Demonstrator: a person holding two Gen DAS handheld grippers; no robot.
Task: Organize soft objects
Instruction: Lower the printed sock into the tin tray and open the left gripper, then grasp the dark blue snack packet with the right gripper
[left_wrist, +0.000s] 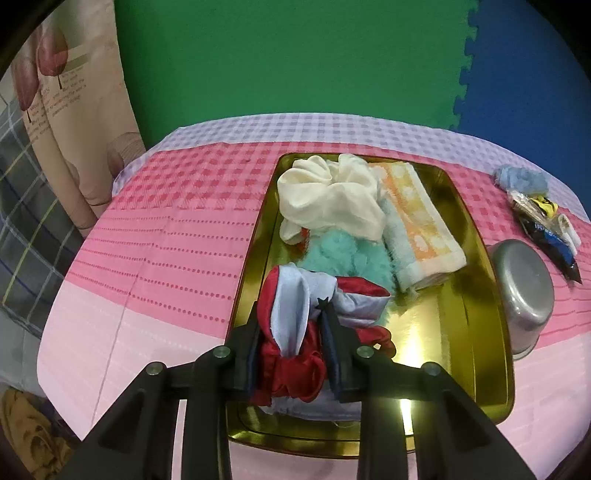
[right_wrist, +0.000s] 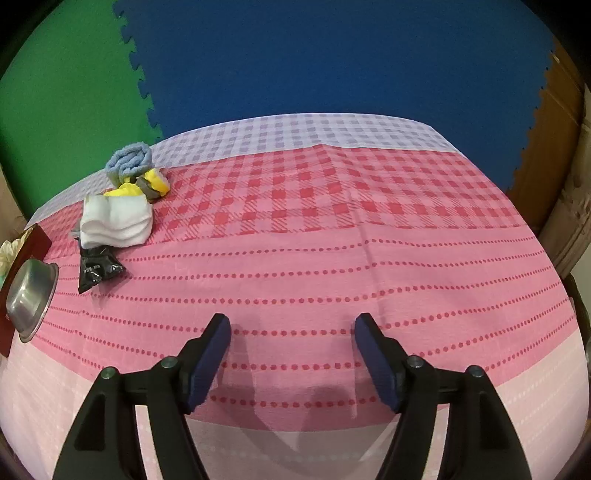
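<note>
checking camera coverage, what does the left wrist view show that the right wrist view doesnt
Left wrist only: the left gripper holding a red and light-blue cloth over the gold tray, which holds a cream cloth, teal fluff and a folded towel.

Right wrist only: the right gripper, open and empty.

Both: the metal bowl, blue rolled towel and checked tablecloth.

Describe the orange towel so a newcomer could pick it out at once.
Find the gold tray on the pink checked tablecloth. The orange towel lies folded flat along its right side, beside the cream cloth. It alone has orange-and-white checks and pale green edging.
</note>
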